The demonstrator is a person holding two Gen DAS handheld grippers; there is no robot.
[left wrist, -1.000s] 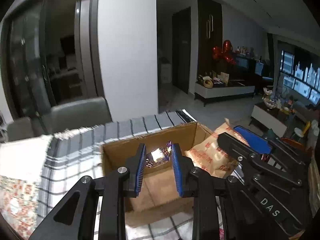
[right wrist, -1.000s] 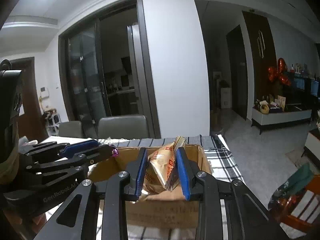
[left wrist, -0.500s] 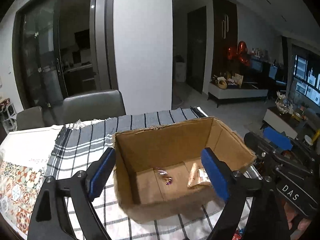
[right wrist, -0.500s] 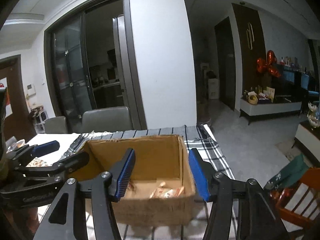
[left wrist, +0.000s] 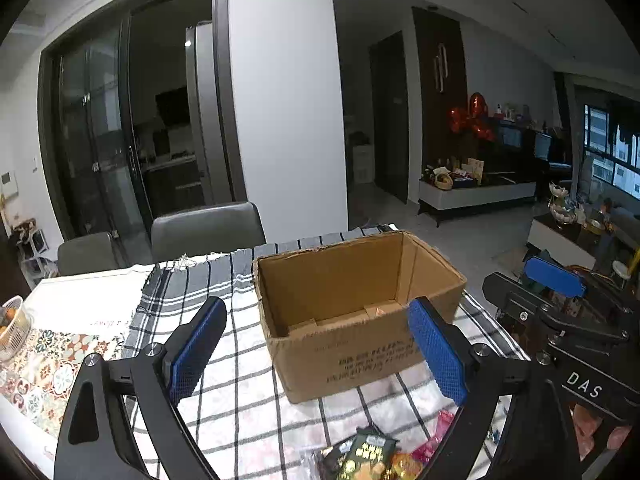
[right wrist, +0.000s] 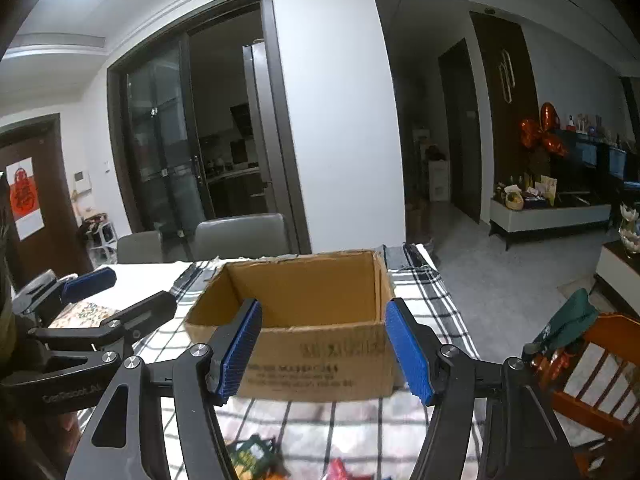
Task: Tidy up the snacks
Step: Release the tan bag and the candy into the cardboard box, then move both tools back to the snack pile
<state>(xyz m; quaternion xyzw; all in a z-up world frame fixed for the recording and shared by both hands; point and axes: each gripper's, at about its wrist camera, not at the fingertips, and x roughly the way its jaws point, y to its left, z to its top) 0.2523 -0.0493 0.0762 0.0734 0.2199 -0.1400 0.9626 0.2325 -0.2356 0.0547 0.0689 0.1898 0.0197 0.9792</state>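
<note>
An open cardboard box stands on the checked cloth; only a small scrap of a packet shows on its floor. My left gripper hovers in front of the box, its jaws opening wide with nothing between them. In the right wrist view the box sits just beyond my right gripper, whose jaws are also opening and hold nothing. Loose snack packets lie on the cloth near me, below both grippers; among them are a dark green one and a pink one.
Two grey chairs stand behind the table. A small basket sits at the far left on a patterned mat. A wooden chair with a green cloth is off the table's right edge.
Both grippers let go of their snack packets over the box, opened wide and drew back toward me. The box now looks farther off and loose snacks have come into view below.
</note>
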